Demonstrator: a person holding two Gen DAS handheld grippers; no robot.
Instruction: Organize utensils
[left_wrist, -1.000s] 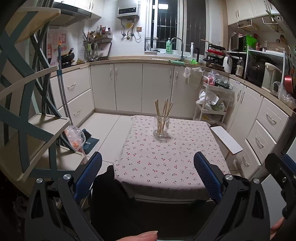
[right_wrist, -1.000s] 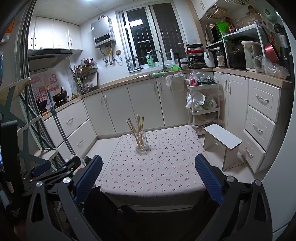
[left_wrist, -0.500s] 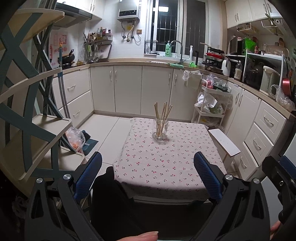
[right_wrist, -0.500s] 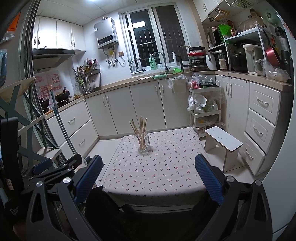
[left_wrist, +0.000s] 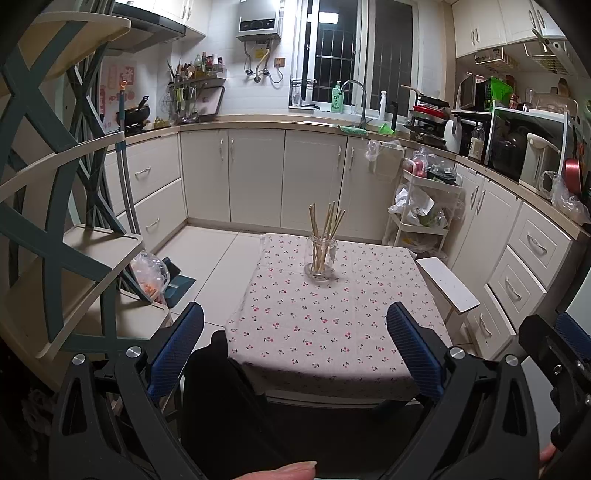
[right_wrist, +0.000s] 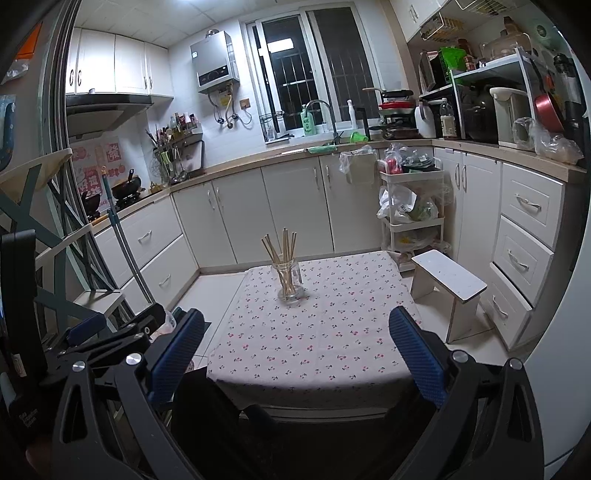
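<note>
A clear glass jar (left_wrist: 320, 258) holding several wooden chopsticks (left_wrist: 325, 225) stands upright at the far middle of a small table with a cherry-print cloth (left_wrist: 325, 317). It also shows in the right wrist view, the jar (right_wrist: 290, 282) on the cloth (right_wrist: 314, 332). My left gripper (left_wrist: 295, 350) is open and empty, held well short of the table's near edge. My right gripper (right_wrist: 295, 354) is open and empty at about the same distance. The left gripper shows at the left of the right wrist view (right_wrist: 110, 332).
A white step stool (right_wrist: 448, 282) stands right of the table, with a white cart of bags (right_wrist: 410, 210) behind it. A tiered shelf unit (left_wrist: 66, 240) stands on the left. Cabinets line the back and right walls. A dark chair back (left_wrist: 229, 398) is below the table's near edge.
Both grippers have drawn back and up a little from the table, so the jar looks smaller and lower. Both stay open and empty.
</note>
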